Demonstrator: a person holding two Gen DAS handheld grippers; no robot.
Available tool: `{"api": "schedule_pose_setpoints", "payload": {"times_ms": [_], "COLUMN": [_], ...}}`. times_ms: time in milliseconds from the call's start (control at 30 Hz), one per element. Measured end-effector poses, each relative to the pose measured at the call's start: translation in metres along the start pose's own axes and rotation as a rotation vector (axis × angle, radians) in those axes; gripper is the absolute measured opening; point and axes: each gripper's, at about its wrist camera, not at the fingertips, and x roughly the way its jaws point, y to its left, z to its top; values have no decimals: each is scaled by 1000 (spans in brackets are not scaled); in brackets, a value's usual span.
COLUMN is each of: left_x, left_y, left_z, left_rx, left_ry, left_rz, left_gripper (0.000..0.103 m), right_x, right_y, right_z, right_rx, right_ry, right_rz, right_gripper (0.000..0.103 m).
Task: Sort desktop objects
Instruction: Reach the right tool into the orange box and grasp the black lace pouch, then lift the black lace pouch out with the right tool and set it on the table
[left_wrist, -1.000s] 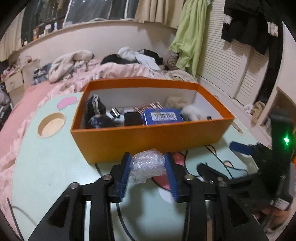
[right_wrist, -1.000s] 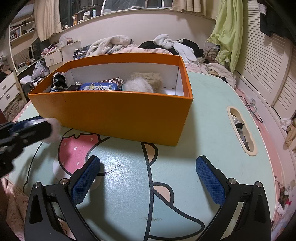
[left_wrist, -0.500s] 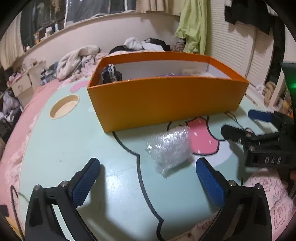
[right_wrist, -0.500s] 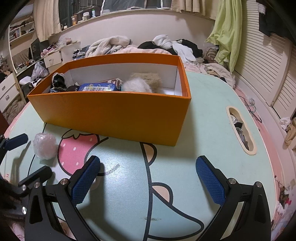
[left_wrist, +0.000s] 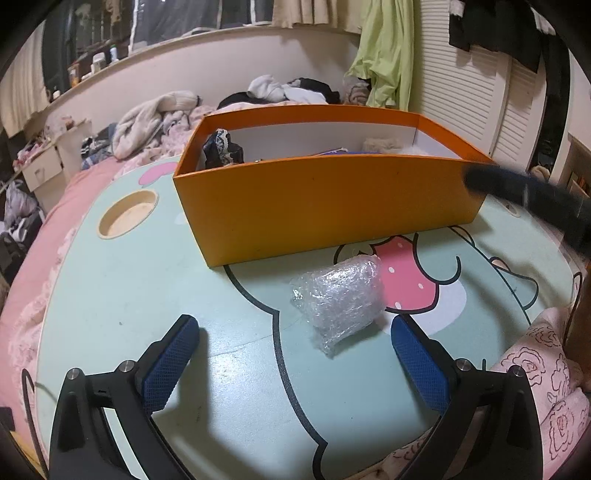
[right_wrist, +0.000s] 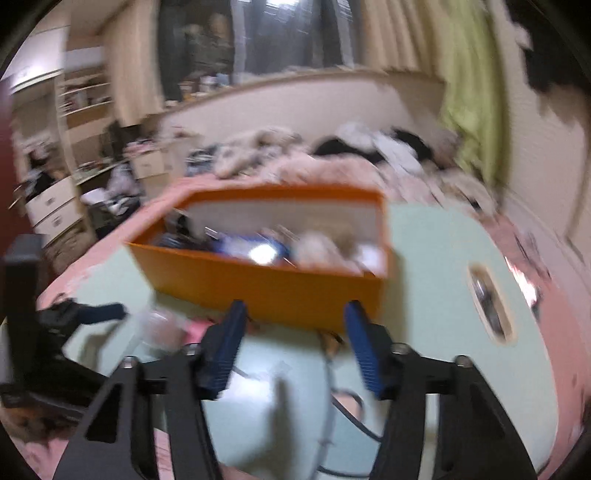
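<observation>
From the left wrist camera, the left gripper (left_wrist: 291, 354) has its jaws spread as wide as they go, with nothing pinched. A wad of bubble wrap (left_wrist: 340, 297) lies on the mint-green table (left_wrist: 110, 314) just ahead of the blue pads (left_wrist: 168, 363), a bit closer to the right pad but not touching either one. It sits partly on the pink strawberry drawing (left_wrist: 406, 273), just in front of the orange box (left_wrist: 325, 206). The box has some dark fabric (left_wrist: 221, 149) poking up at its left end, plus a few other bits I can't make out. A blurry dark bar cutting in from the right edge is the right gripper (left_wrist: 524, 195). The right wrist camera is smeared all over, but you can see the right gripper (right_wrist: 295, 347) with its jaws partly closed; they've just been closing in and there's nothing between them, just table and the box's front wall (right_wrist: 266, 291) behind. The left gripper (right_wrist: 85, 314) shows at the left edge, with a pale blur beside it that's probably the bubble wrap (right_wrist: 162, 326).
</observation>
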Motion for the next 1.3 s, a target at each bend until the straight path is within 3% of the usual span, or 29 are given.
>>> {"api": "schedule_pose_setpoints", "payload": {"times_ms": [67, 200, 333, 433, 567, 700, 900, 1000, 1067, 1133, 1300], "left_x": [0, 1, 1, 1, 0, 0, 0, 1, 1, 0, 0], "left_y": [1, 1, 1, 1, 1, 2, 2, 3, 3, 4, 4], "left_z": [0, -1, 0, -1, -2, -2, -3, -4, -4, -5, -5], "left_rx": [-1, 0, -1, 0, -1, -1, -1, 0, 0, 0, 0], "left_ry": [0, -1, -1, -1, -1, -2, -3, -3, -3, -3, -4], "left_rz": [-2, -2, -3, -3, -4, -5, -5, -6, -5, -6, -7], "left_gripper": [103, 103, 103, 103, 103, 103, 103, 103, 103, 103, 103], "right_x": [14, 67, 114, 142, 170, 154, 79, 37, 14, 8, 32], "right_y": [9, 30, 66, 74, 55, 43, 16, 0, -8, -12, -17], "right_z": [28, 77, 93, 90, 77, 75, 95, 89, 73, 55, 16], "right_rx": [28, 108, 35, 34, 175, 173, 217, 234, 212, 182, 134], "right_ry": [27, 125, 206, 315, 430, 369, 84, 14, 36, 91, 256], "right_rz": [151, 351, 307, 331, 391, 392, 467, 548, 565, 522, 453], "right_gripper": [46, 47, 47, 44, 16, 9, 8, 8, 8, 8, 9]}}
